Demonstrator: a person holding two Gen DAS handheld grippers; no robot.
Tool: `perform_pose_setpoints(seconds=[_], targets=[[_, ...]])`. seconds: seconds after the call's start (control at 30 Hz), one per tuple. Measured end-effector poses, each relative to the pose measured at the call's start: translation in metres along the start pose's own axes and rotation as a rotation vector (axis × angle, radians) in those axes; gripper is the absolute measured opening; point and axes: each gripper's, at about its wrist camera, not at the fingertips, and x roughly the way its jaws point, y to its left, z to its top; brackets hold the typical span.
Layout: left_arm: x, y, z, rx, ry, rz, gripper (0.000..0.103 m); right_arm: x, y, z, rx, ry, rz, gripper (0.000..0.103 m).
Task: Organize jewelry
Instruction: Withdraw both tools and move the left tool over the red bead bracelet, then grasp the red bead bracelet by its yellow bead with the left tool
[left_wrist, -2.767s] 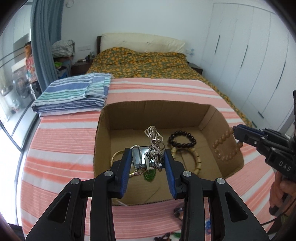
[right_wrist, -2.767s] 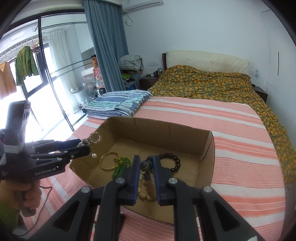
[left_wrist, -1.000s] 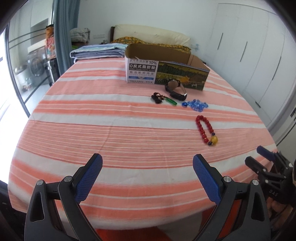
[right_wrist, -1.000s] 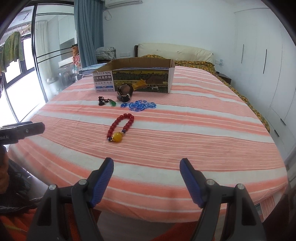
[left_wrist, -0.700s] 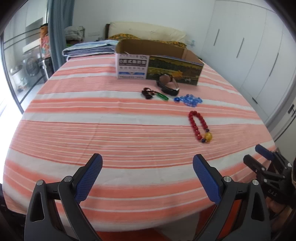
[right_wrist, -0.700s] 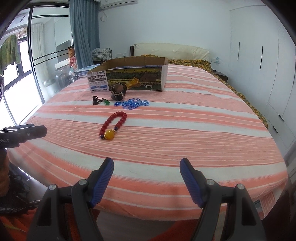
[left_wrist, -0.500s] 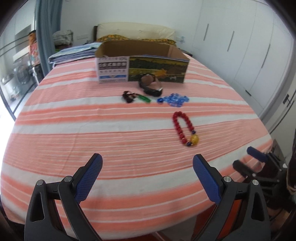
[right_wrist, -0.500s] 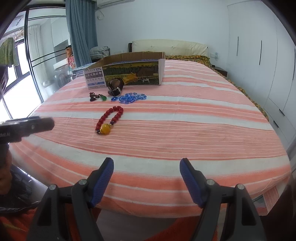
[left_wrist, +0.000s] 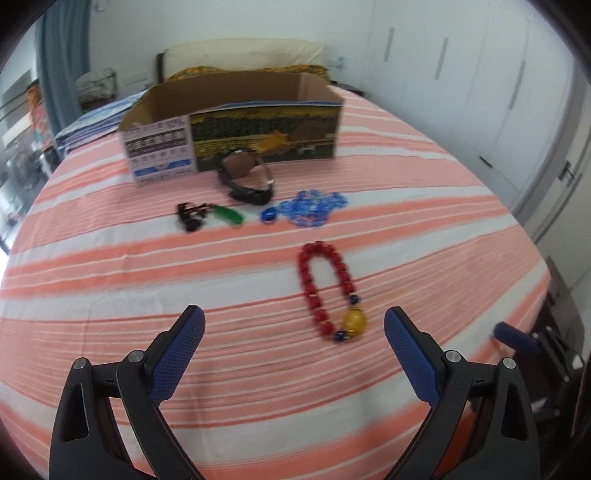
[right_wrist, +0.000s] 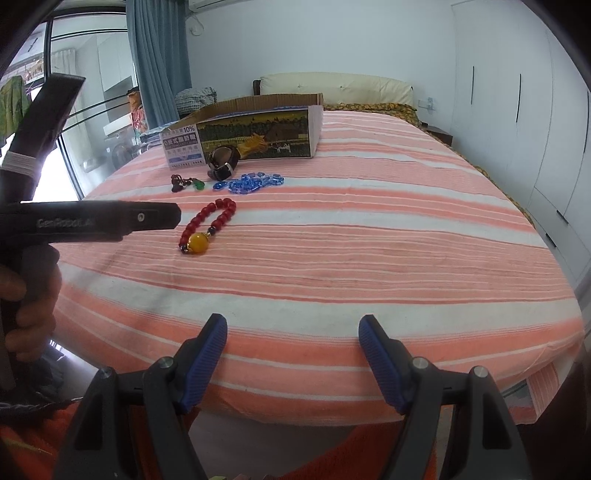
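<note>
1. Hovering low over the striped bedspread (left_wrist: 110, 266), your left gripper (left_wrist: 294, 334) has its blue pads spread wide with nothing between them.
2. Right ahead of those pads lies the red bead bracelet (left_wrist: 325, 286), flat on the cloth, its big amber bead (left_wrist: 355, 320) at the end nearest you and sitting just inside the right pad's reach.
3. Your right gripper (right_wrist: 291, 345) is parked off the foot of the bed, jaws wide apart and empty, pointing up the length of the mattress.
4. From that side you see the same bracelet (right_wrist: 207, 225) well ahead and to the left, with the body of the left tool (right_wrist: 92, 221) reaching in beside it.
5. Further up the bed, in a loose row: a dark cord with a green pendant (left_wrist: 210, 216), then a small blue bead (left_wrist: 268, 215) just beside a pile of clear blue beads (left_wrist: 313, 207).
6. A black-strapped watch (left_wrist: 245, 177) stands on its edge behind them, right against the front of the cardboard box (left_wrist: 236, 129).
7. The box sits open-topped, printed side facing you; what's inside can't be seen from either camera.
8. Folded striped linens (left_wrist: 92, 118) lie on the bed just behind the box's left corner.
</note>
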Motion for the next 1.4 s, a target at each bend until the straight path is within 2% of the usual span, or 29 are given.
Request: perform_pose_setpoints(seconds=[0.07, 0.2, 0.3, 0.33, 0.4, 0.47, 0.5, 0.6, 0.77, 0.83, 0.97, 1.2, 1.3, 1.4], targets=[[-0.001, -0.009, -0.001, 0.042, -0.006, -0.049, 0.094, 0.001, -0.003, 0.000, 0.014, 0.002, 0.000, 0.076], [0.013, -0.030, -0.002, 0.141, 0.018, -0.120, 0.073, 0.004, -0.009, 0.002, 0.047, 0.006, 0.004, 0.076], [0.029, -0.034, -0.002, 0.165, 0.048, -0.108, 0.059, 0.003, -0.012, 0.002, 0.059, 0.005, 0.001, 0.076], [0.029, -0.033, -0.001, 0.167, 0.024, -0.095, 0.058, 0.003, -0.012, 0.002, 0.057, 0.004, -0.001, 0.076], [0.033, -0.028, 0.001, 0.151, 0.037, -0.102, 0.055, 0.002, -0.012, 0.002, 0.054, 0.003, -0.005, 0.076], [0.036, -0.022, 0.002, 0.142, 0.049, -0.109, 0.033, 0.002, -0.013, 0.002, 0.057, 0.001, -0.007, 0.076], [0.037, -0.018, 0.001, 0.139, 0.059, -0.125, 0.026, 0.002, -0.013, 0.003, 0.059, 0.000, -0.008, 0.076], [0.037, -0.019, -0.001, 0.161, 0.054, -0.124, 0.026, 0.004, -0.015, 0.003, 0.068, 0.002, -0.009, 0.076], [0.037, -0.033, -0.008, 0.256, 0.016, -0.066, 0.029, 0.006, -0.014, 0.005, 0.069, 0.004, -0.006, 0.076], [0.036, -0.033, -0.009, 0.252, 0.012, -0.060, 0.028, 0.005, -0.014, 0.006, 0.066, 0.005, -0.006, 0.076], [0.030, -0.021, -0.011, 0.210, 0.005, -0.016, 0.025, 0.000, -0.015, 0.005, 0.066, 0.001, -0.014, 0.076], [0.007, 0.044, -0.028, 0.043, 0.020, 0.043, 0.025, 0.001, -0.012, 0.006, 0.067, 0.007, -0.005, 0.076], [0.000, 0.066, -0.031, -0.025, 0.041, -0.025, 0.028, 0.004, -0.005, 0.008, 0.054, 0.010, 0.012, 0.076], [-0.009, 0.079, -0.033, -0.084, 0.035, -0.086, 0.043, 0.003, 0.003, 0.010, 0.035, 0.003, 0.023, 0.076]])
